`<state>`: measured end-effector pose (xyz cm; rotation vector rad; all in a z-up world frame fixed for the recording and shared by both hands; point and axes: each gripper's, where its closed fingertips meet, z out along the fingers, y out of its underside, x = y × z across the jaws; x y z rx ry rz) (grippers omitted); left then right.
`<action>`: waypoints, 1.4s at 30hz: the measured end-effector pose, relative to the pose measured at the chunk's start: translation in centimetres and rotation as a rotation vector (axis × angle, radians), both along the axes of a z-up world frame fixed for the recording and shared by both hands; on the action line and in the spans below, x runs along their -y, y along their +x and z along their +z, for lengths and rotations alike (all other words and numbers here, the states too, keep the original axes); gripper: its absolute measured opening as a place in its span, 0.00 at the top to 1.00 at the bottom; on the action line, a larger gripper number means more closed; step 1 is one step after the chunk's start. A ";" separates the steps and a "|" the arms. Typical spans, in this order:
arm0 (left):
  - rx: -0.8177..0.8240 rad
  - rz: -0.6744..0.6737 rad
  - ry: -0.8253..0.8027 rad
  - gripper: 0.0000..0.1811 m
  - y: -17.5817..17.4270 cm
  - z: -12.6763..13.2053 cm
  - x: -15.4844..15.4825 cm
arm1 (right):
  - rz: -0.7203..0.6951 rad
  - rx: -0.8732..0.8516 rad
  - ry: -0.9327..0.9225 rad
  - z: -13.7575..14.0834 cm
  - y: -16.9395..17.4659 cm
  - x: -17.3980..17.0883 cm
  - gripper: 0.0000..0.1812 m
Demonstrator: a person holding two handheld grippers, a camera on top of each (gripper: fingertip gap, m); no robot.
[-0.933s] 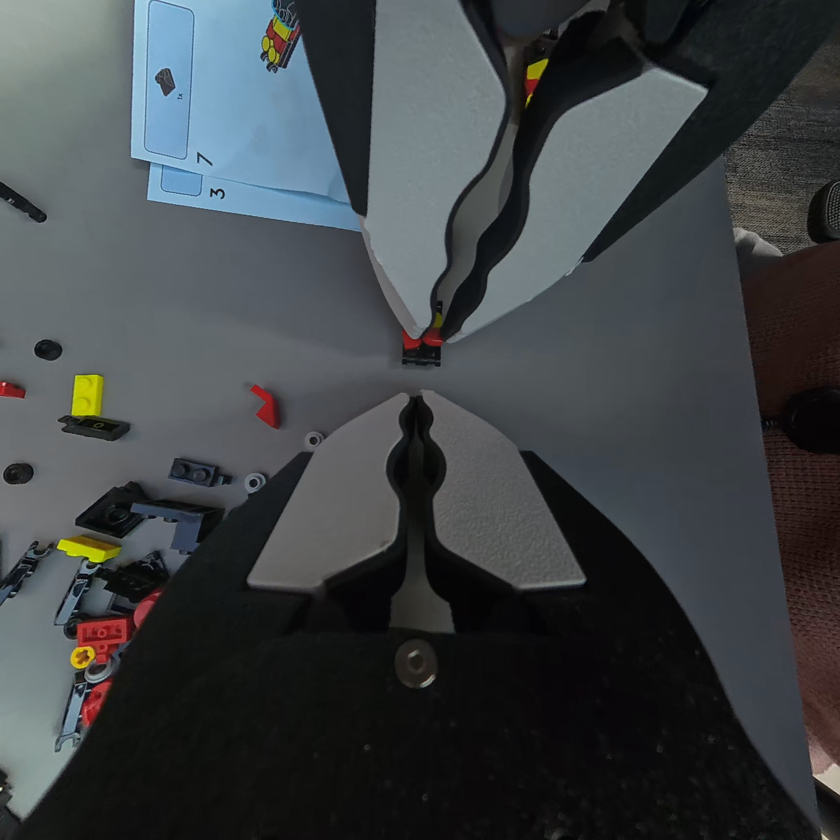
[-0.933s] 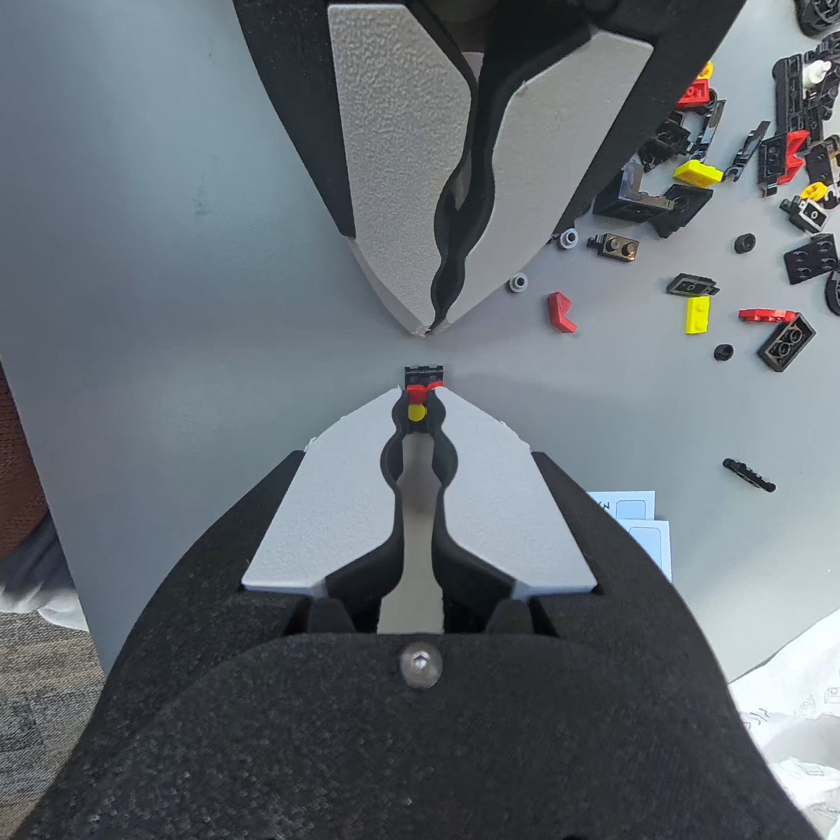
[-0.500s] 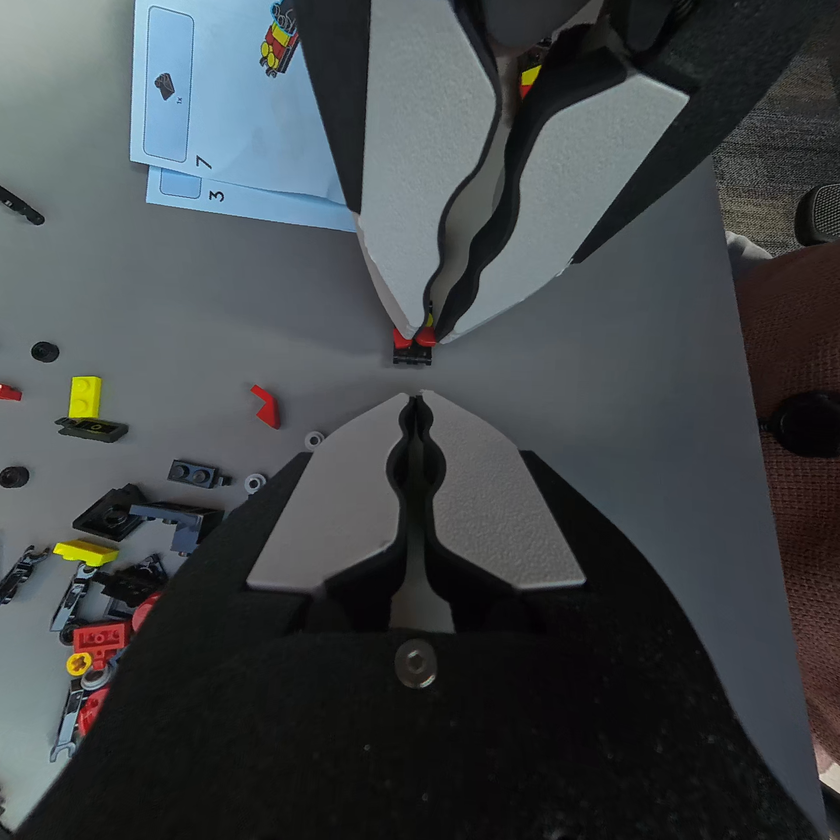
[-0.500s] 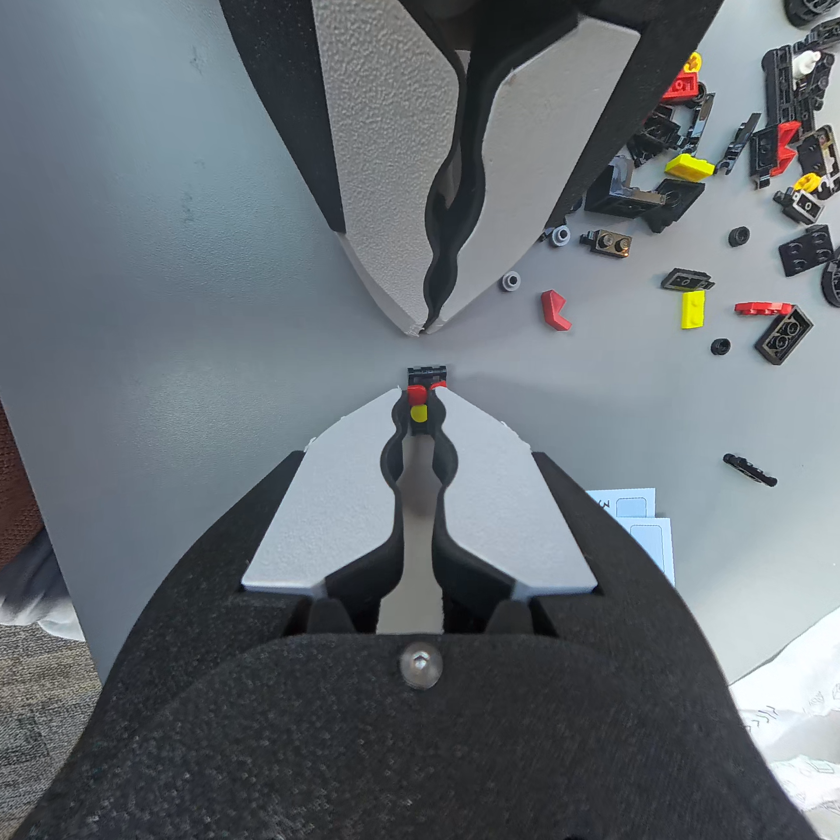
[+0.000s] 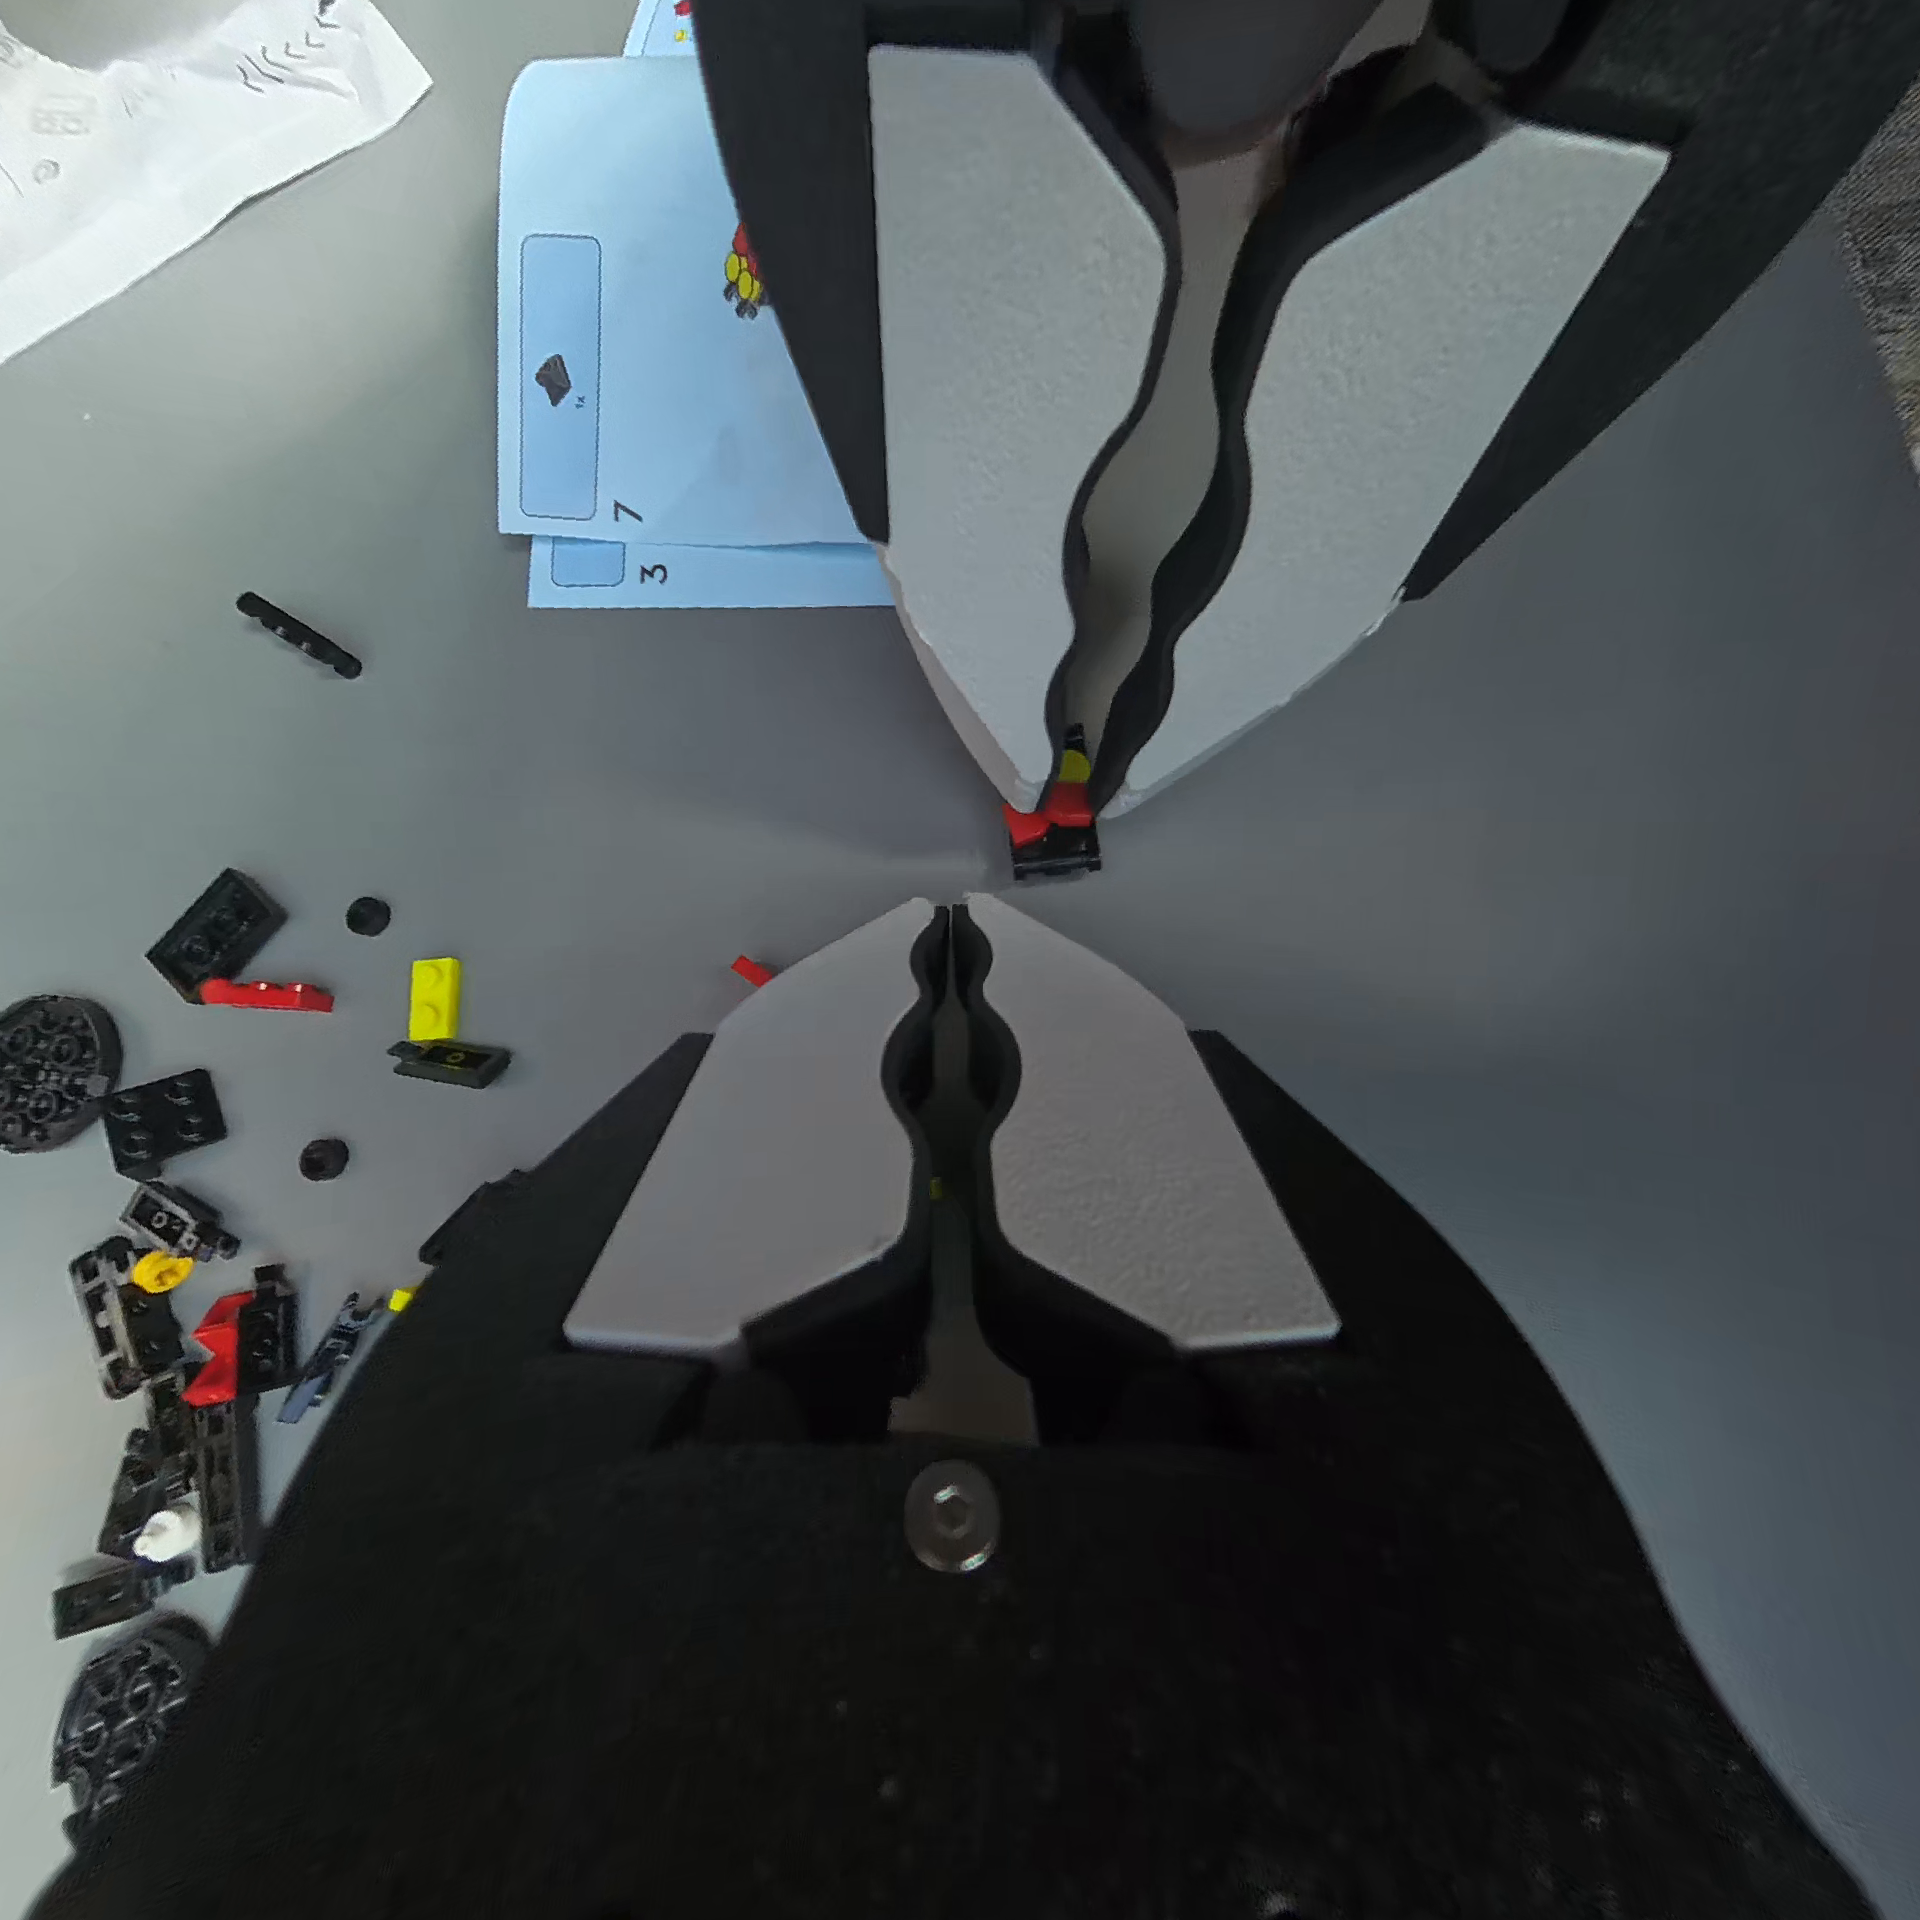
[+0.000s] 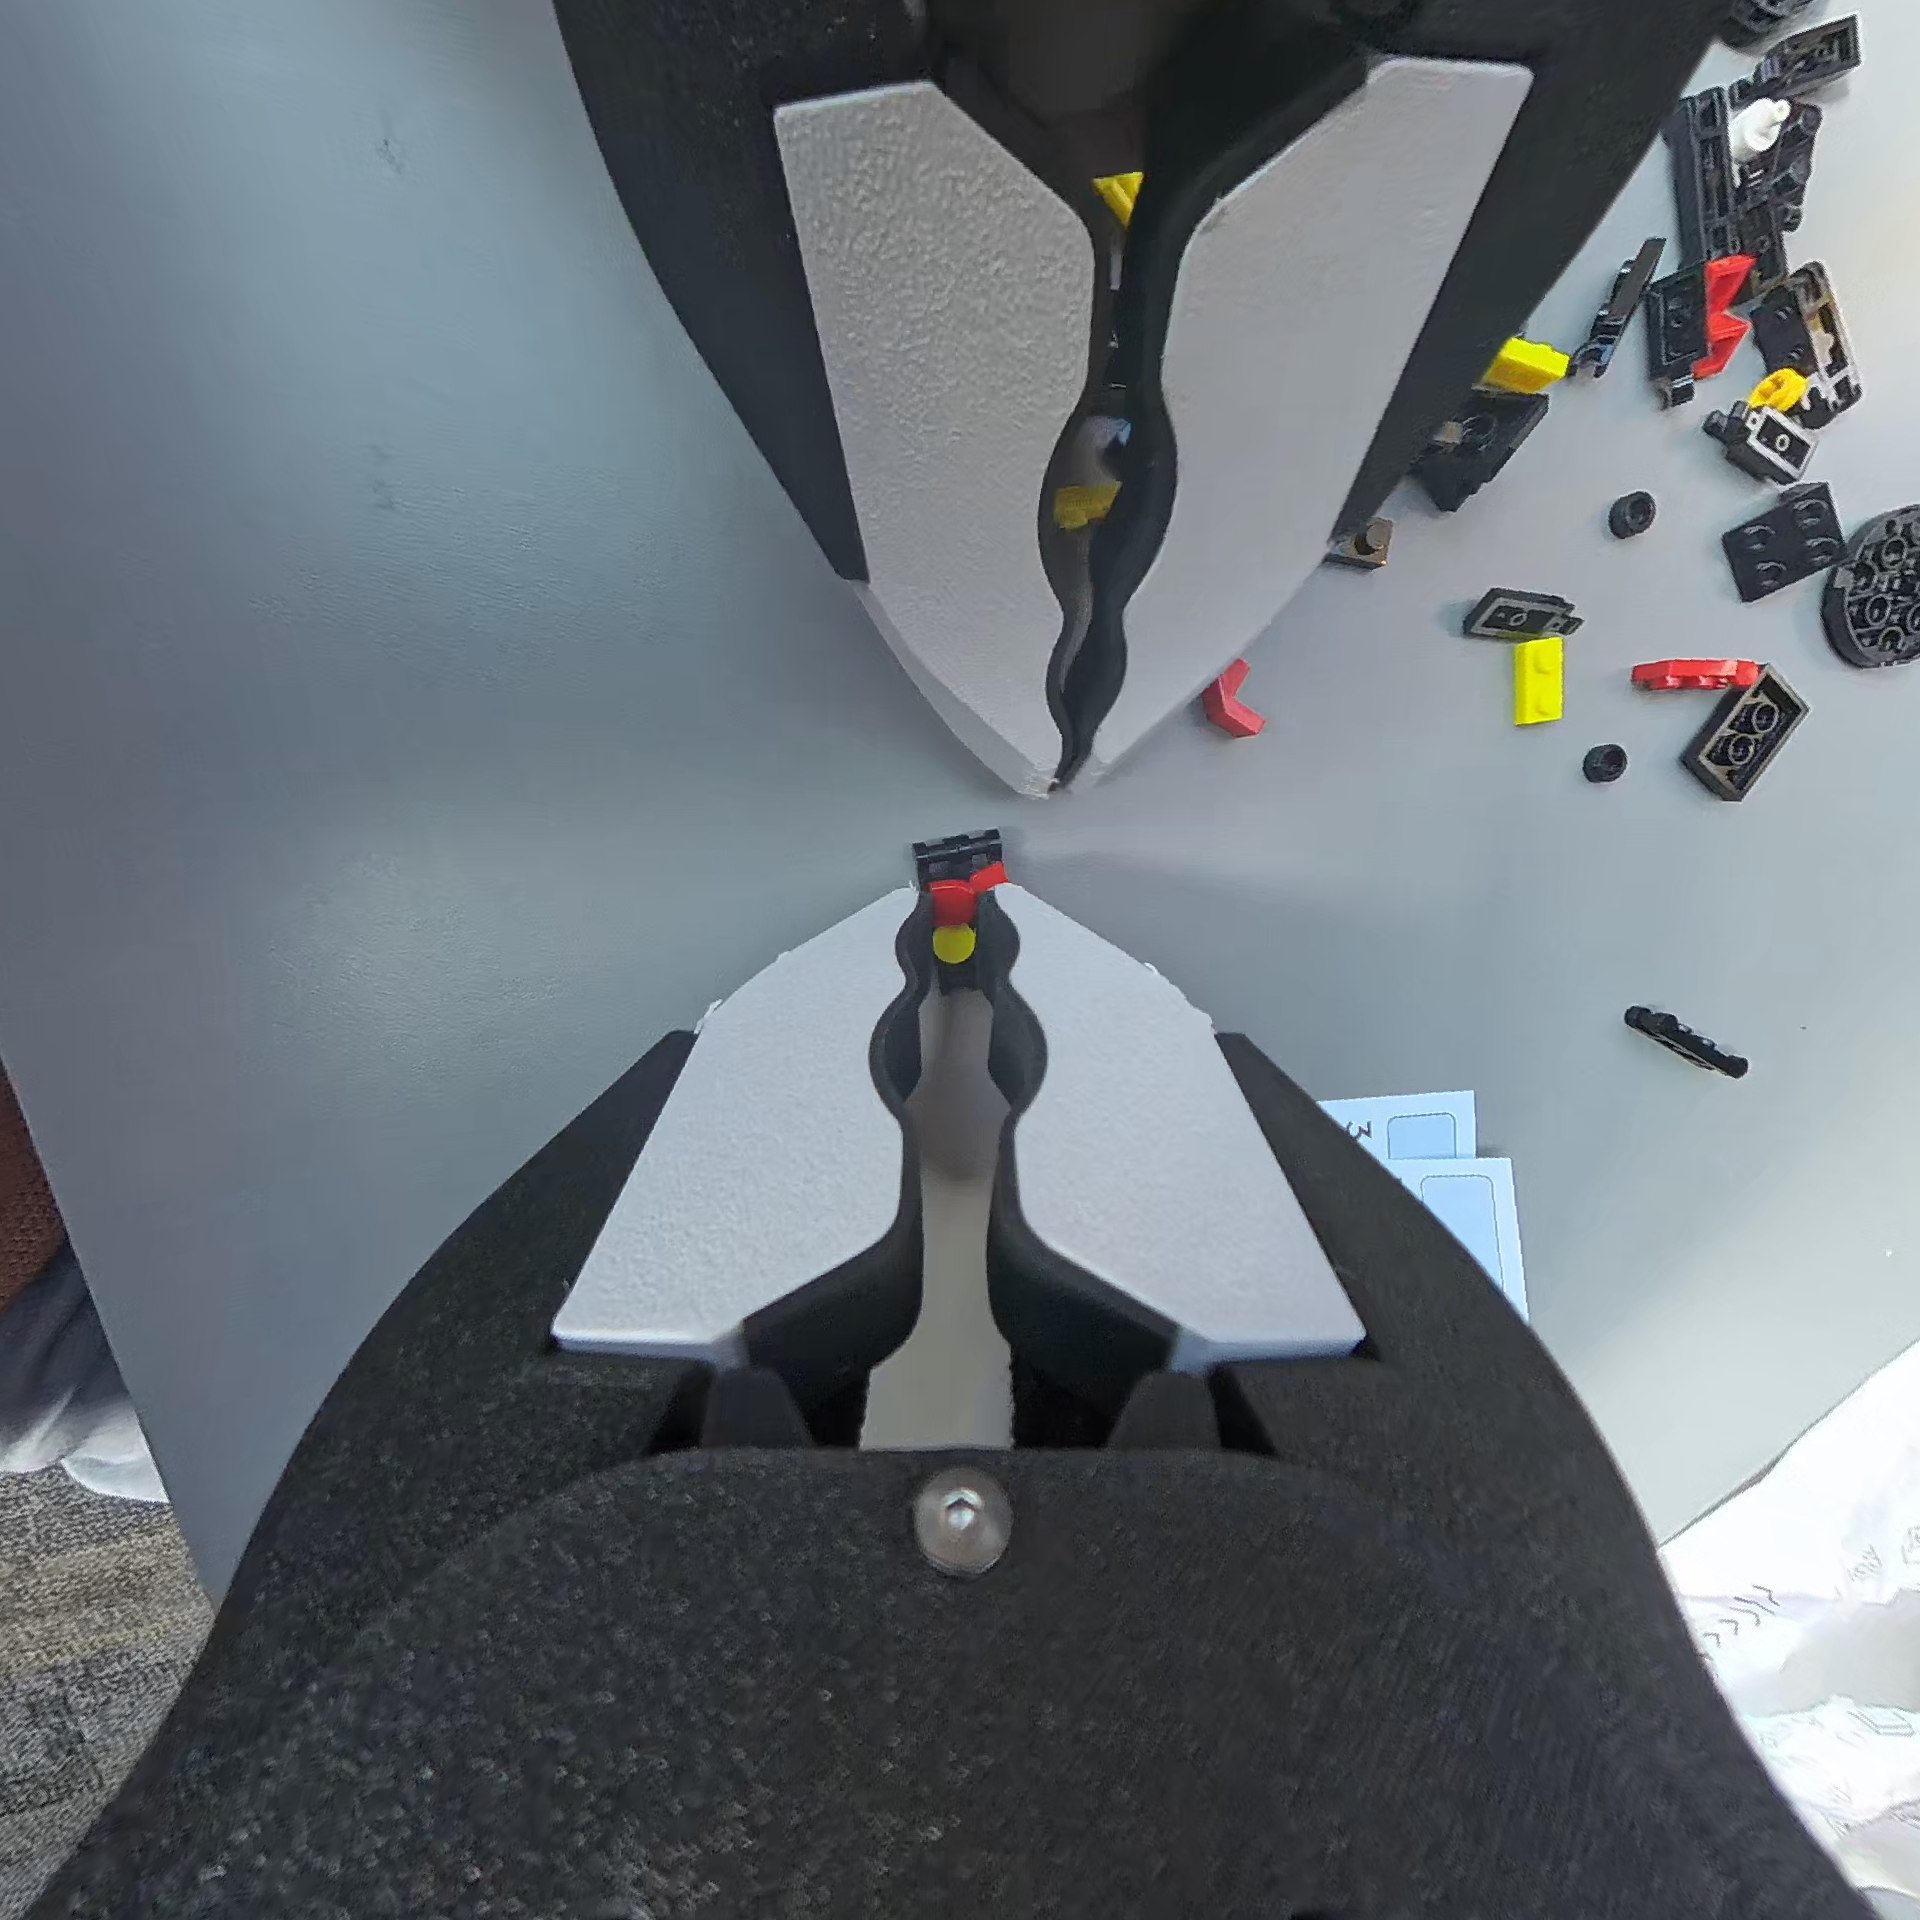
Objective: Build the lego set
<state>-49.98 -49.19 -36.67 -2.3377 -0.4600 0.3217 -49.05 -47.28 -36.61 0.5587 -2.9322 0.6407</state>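
Since the right gripper [image 6: 956, 914] only pinches the tiny black, red and yellow brick assembly [image 6: 958, 883] at frame centre by its tips, it could pop loose if the empty, closed left gripper [image 5: 951, 914] bumps it.

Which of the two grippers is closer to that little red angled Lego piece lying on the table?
Left. The left gripper has its closed tips close beside the red angled piece. The right gripper, clamped on a small black, red and yellow assembly, sits farther off across the grey table.
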 end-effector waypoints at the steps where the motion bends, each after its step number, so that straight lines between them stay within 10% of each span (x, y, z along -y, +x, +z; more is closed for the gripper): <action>1: -0.033 -0.015 -0.022 1.00 -0.3 -0.1 0.1 | 0.000 0.002 0.001 0.0 0.0 0.0 0.96; 42: 0.045 -0.105 0.043 1.00 -0.8 0.2 -1.0 | 0.009 -0.036 0.017 -0.1 -0.9 -0.3 0.94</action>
